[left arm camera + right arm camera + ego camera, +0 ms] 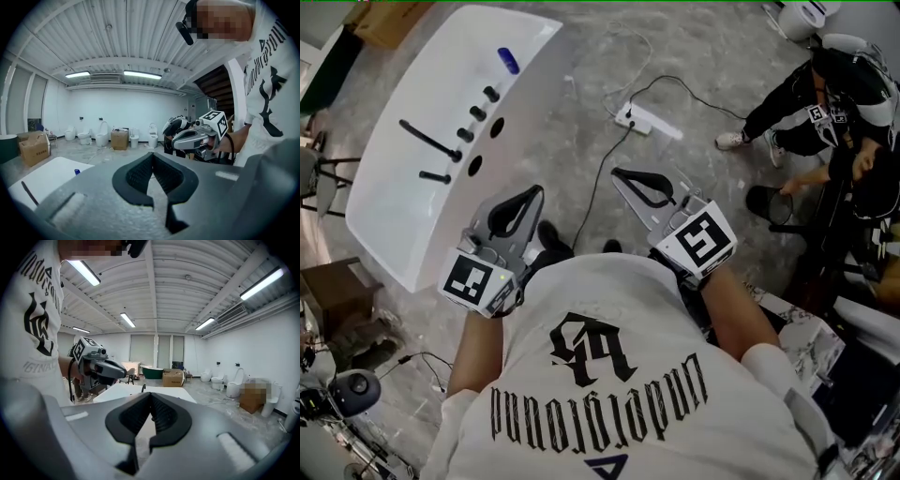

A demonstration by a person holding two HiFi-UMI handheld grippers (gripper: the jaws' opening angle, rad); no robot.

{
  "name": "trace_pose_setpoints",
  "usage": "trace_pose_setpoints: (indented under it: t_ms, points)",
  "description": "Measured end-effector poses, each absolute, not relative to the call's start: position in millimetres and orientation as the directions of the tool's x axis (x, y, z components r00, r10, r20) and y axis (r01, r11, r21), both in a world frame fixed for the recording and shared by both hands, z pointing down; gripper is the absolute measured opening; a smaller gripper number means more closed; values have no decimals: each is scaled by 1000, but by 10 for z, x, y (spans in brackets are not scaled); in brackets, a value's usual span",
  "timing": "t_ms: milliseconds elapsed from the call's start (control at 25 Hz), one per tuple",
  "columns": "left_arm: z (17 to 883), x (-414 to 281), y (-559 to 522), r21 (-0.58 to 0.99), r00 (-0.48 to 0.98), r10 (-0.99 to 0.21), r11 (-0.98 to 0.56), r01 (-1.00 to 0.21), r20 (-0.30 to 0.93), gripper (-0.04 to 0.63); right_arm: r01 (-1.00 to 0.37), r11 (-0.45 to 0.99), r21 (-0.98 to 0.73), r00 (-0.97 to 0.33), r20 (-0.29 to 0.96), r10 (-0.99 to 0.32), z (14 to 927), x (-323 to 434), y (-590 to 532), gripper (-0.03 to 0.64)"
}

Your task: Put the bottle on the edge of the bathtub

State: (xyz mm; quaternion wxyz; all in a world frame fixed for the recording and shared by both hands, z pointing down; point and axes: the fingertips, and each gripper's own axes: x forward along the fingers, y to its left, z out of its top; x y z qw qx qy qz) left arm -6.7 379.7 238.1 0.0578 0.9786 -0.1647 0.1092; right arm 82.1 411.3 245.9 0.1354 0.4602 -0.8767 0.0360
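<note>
A small blue bottle (508, 60) lies on the white bathtub (412, 216) near its far end, beside black tap fittings (478, 113); whether it rests on the rim or inside I cannot tell. In the left gripper view the bottle (77, 172) shows as a blue dot on the bathtub (47, 176). My left gripper (534, 193) hovers over the tub's near right edge, shut and empty, far from the bottle. To its right my right gripper (620, 172) is held over the floor, shut with nothing in it. Both jaw pairs (152, 155) (150, 394) meet at the tips.
A white power strip (649, 120) with black cables lies on the concrete floor ahead. A person (825, 103) sits at the right. A cardboard box (389, 19) stands beyond the tub. Toilets (101, 138) and more boxes (119, 139) line the far wall.
</note>
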Motion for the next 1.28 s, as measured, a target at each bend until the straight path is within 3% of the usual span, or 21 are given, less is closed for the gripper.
trace_pose_setpoints:
  t_ms: [600,1280]
  points:
    - [2315,-118,3766,78,912,-354,-923,-376,206,6,-824,565,38,-541,241,-806,2430,826,4202,2]
    - [2376,-50,3610,99,931,-288,-944,-316,222,6,-861,509,21,-488,247,-837,2461,878,4090,2]
